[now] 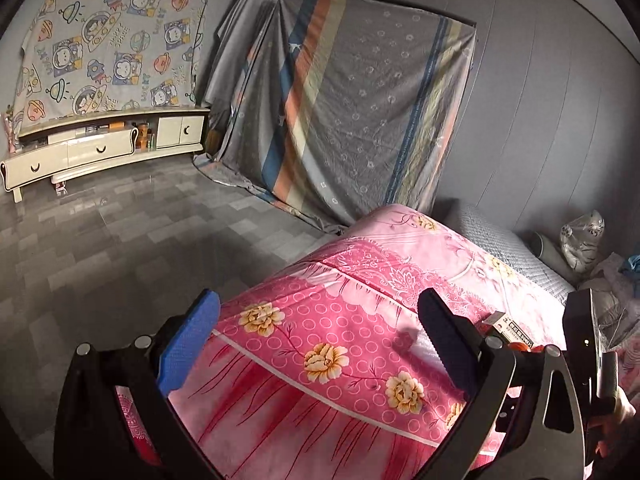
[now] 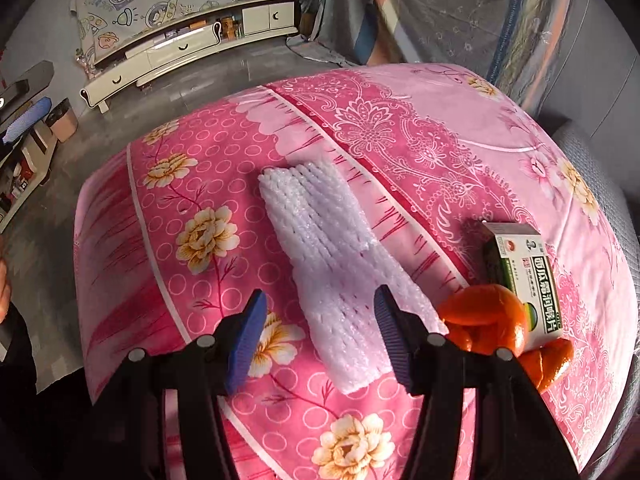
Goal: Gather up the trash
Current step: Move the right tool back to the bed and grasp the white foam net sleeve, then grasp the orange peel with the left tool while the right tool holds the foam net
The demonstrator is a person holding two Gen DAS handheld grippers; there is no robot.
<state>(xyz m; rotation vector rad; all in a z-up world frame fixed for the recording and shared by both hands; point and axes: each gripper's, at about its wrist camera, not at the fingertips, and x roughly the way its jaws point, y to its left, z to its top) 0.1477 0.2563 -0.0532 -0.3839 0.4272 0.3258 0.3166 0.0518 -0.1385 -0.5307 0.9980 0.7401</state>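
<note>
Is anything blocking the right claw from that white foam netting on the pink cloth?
Nothing visible does. The right claw hangs open just above the near end of the white foam netting, bare on the pink cloth. The orange peel and green box lie off to its right.

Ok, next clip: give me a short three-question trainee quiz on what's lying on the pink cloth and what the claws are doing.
1. True or false: the right claw is shut on the foam net.
2. Which sits closest to the box? A) peel B) foam net C) bin
3. Fill in: the left claw holds ____.

Key: 1. False; its pads stand apart either side of the net's near end, not pressing it. 2. A; the peel lies against the box. 3. Nothing; it is open above the cloth.
</note>
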